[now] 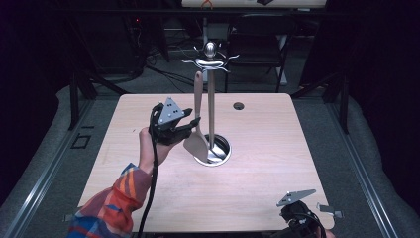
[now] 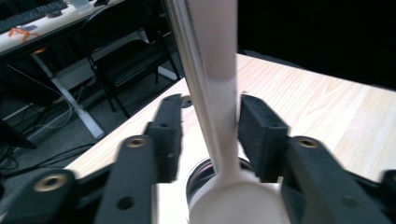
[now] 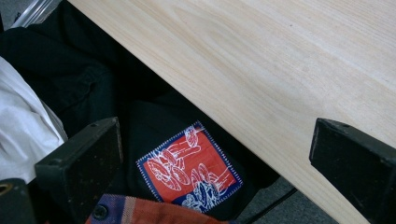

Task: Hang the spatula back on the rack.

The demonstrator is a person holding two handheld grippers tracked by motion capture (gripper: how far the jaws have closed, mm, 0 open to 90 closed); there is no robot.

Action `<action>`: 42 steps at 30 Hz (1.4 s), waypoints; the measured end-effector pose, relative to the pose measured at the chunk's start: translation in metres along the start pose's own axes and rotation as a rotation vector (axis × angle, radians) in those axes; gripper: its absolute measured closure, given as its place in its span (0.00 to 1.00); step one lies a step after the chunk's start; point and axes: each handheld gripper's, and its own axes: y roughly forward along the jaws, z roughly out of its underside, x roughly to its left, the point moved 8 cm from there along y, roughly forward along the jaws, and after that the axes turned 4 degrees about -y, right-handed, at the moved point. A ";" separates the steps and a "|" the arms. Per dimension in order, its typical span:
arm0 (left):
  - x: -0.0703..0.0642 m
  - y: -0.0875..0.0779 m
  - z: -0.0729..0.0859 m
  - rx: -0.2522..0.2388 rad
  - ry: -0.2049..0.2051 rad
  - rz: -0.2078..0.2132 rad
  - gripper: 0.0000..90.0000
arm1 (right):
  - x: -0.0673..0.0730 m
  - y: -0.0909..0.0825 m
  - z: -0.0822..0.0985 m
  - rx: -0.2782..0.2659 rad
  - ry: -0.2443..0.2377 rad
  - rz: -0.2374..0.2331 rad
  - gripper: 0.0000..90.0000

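A beige spatula [image 1: 197, 114] hangs from a hook at the top of a metal utensil stand [image 1: 211, 64], its blade just above the stand's round base [image 1: 224, 148]. My left gripper [image 1: 193, 117] reaches in from the left at the lower handle. In the left gripper view the spatula handle [image 2: 219, 102] runs up between the two black jaws of the left gripper [image 2: 210, 135]; the right jaw sits against it and a narrow gap shows at the left jaw. My right gripper [image 1: 297, 214] rests low at the table's front right edge, and in its own view the right gripper [image 3: 215, 149] is wide open with nothing between the jaws.
The wooden table [image 1: 267, 158] has a small cable hole [image 1: 238, 105] at the back. A dark chair [image 1: 255, 47] stands behind the table. Below the table edge [image 3: 261, 116], the right gripper view shows dark clothing with a red patch [image 3: 189, 170].
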 end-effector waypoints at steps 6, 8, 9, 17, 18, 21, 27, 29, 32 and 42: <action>0.000 -0.009 0.005 -0.002 -0.017 0.041 0.46 | 0.001 0.000 0.000 -0.002 0.002 -0.004 0.02; 0.000 -0.012 0.011 0.014 -0.016 0.048 0.40 | 0.001 0.000 0.000 0.000 0.003 -0.004 0.02; 0.000 -0.014 0.014 0.022 -0.015 0.049 0.37 | 0.001 0.000 0.000 0.000 0.003 -0.005 0.02; 0.013 -0.025 0.048 0.082 -0.044 0.035 0.26 | 0.000 0.001 0.000 0.018 -0.010 0.005 0.02; 0.015 -0.026 0.053 0.091 -0.048 0.032 0.25 | 0.001 0.002 0.000 0.010 -0.002 0.001 0.02; 0.016 -0.030 0.067 0.130 -0.053 0.056 0.24 | 0.000 0.002 0.000 0.014 -0.006 0.005 0.02; 0.017 -0.039 0.100 0.217 -0.061 0.060 0.21 | 0.001 0.002 0.000 0.024 -0.007 0.010 0.02; 0.017 -0.041 0.112 0.249 -0.072 0.063 0.19 | 0.001 0.002 0.000 0.026 -0.012 0.012 0.02; 0.017 -0.044 0.129 0.289 -0.082 0.066 0.17 | 0.001 0.003 0.000 0.026 -0.014 0.010 0.02; 0.016 -0.040 0.175 0.411 -0.125 0.067 0.06 | 0.003 0.004 0.000 0.035 -0.017 0.008 0.02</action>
